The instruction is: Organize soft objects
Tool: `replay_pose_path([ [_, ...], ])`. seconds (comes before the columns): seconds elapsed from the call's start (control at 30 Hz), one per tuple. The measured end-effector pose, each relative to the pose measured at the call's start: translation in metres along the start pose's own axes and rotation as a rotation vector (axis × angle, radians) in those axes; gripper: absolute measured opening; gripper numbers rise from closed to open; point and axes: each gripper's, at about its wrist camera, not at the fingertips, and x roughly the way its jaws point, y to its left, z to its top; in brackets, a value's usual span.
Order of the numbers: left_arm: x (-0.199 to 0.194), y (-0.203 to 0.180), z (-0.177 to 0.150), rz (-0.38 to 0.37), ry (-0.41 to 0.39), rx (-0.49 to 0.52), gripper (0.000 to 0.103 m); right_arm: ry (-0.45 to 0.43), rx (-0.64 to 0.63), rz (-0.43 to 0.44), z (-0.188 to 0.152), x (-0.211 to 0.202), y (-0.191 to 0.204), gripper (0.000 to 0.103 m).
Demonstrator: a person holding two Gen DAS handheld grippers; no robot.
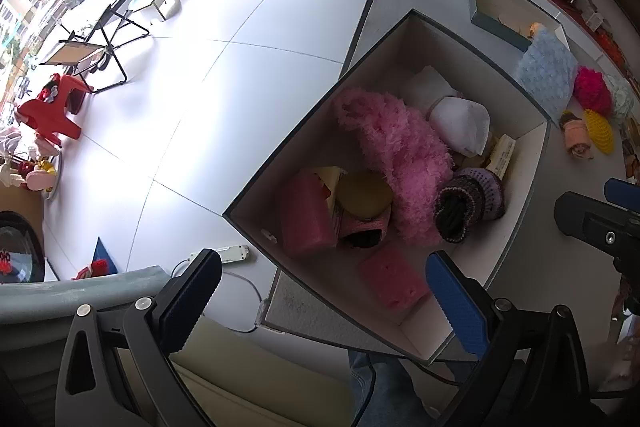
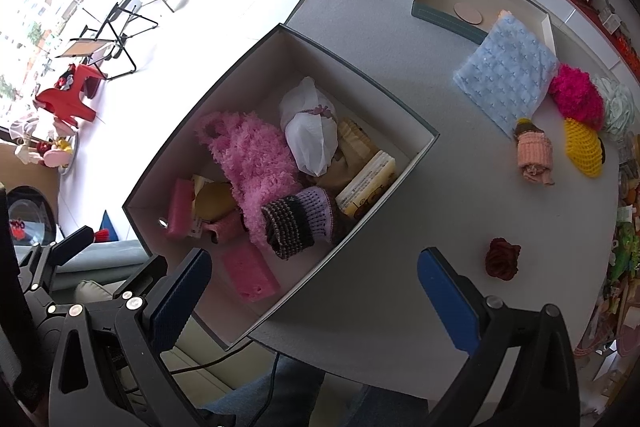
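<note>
While both grippers hang over the near edge of the grey table [image 2: 360,27], the scene is best read from the left side. The left gripper [image 1: 320,303] is spread wide and holds nothing; its fingers stand apart above the near corner of the open box [image 2: 352,239]. This box sits at the left part of the table and partly overhangs the edge. Inside it, from left to right, lie a dark pink block [image 2: 179,205], a yellow soft piece [image 2: 212,201], a fluffy pink item [image 2: 256,163], a bright pink sponge [image 2: 250,275] at the near side, a knitted brown and purple piece [image 2: 302,223], a white pouch [image 2: 310,137] and a yellow packet [image 2: 366,189] against the right wall.

The right gripper [image 2: 316,299] is also spread and empty, with the near right corner of the box between its fingers. Further right, alone on the bare table, lies a dark red fabric rose [image 2: 503,259]. Beyond it, well apart, a light blue cloth [image 2: 506,75] leans on a shallow tray [image 2: 436,13]. Just beside the cloth are a small doll in pink [image 2: 534,153], a magenta fluffy ball [image 2: 576,95], a yellow foam net [image 2: 582,147] and a pale puff [image 2: 618,105], all close together.
</note>
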Motion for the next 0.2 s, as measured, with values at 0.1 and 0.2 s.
replay_pose_path([
  [0.1,0.0017,0.0018,0.0006,-0.014,0.005,-0.013,0.103,0.000,0.000,0.000,-0.0002,0.0001,0.0005,0.103],
  [0.2,-0.0006,0.0047,-0.0003,-0.040,-0.015,-0.032,0.103,0.000,0.000,0.001,-0.0001,0.0002,0.0003,0.103],
])
